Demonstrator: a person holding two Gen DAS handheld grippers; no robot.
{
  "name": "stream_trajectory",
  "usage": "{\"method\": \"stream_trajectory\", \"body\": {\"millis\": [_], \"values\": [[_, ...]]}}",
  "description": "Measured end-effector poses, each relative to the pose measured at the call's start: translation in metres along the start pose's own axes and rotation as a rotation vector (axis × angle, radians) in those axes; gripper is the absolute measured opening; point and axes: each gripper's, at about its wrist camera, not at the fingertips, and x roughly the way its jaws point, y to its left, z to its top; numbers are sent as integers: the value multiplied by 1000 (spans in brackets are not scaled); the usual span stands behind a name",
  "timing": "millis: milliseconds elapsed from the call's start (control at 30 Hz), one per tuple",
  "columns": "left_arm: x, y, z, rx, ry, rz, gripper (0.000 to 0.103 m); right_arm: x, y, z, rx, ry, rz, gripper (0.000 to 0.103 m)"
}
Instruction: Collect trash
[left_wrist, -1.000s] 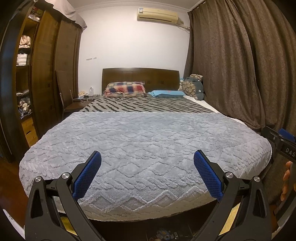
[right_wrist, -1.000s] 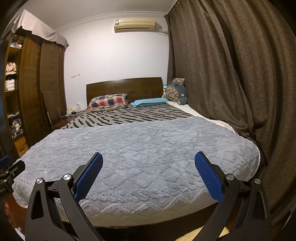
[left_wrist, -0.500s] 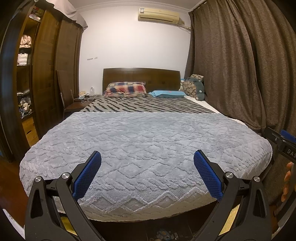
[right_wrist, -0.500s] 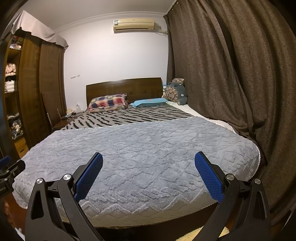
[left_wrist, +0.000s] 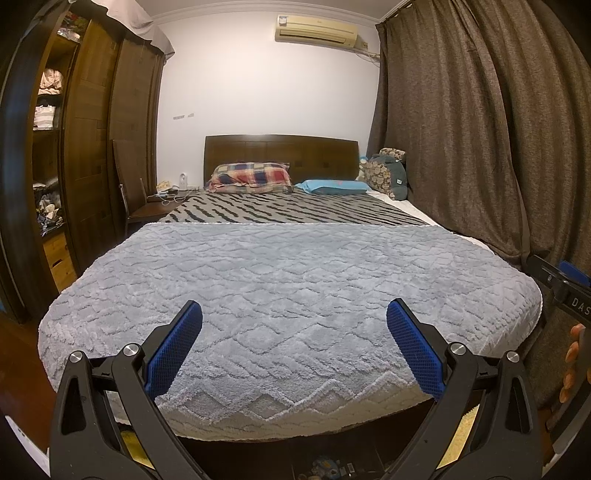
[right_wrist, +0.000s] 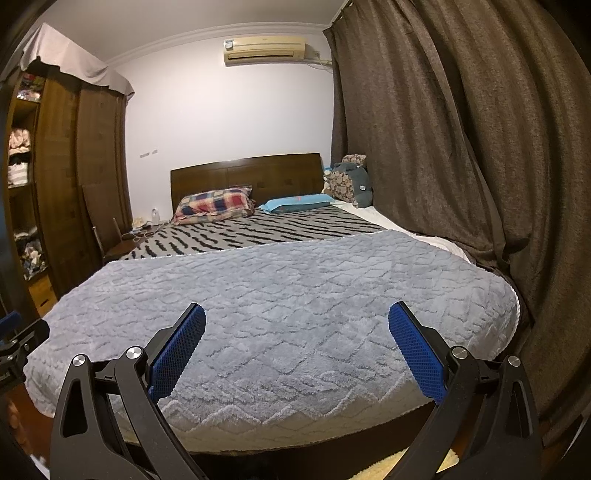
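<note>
Two tongs, the left tongs (left_wrist: 294, 318) and the right tongs (right_wrist: 296, 320), hover spread wide and empty at the foot of the bed (left_wrist: 288, 273). Compared with a second ago, almost nothing has changed: both views hold the same framing, with only a slight drift. No trash is identifiable on the grey blanket (right_wrist: 280, 295) or the striped cover (left_wrist: 291, 210). Small dark clutter (left_wrist: 325, 467) lies on the floor under the bed's edge; whether it is trash cannot be told. Judgement: collection has not begun; the operator appears to be surveying, and the next step is locating a target.
</note>
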Motion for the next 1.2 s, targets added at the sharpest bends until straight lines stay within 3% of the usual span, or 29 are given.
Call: {"method": "stream_trajectory", "body": {"millis": [1200], "values": [[-5,-2,-4,-22,-3,65,95,-5,2,-2,-18,4,6,100]]}}
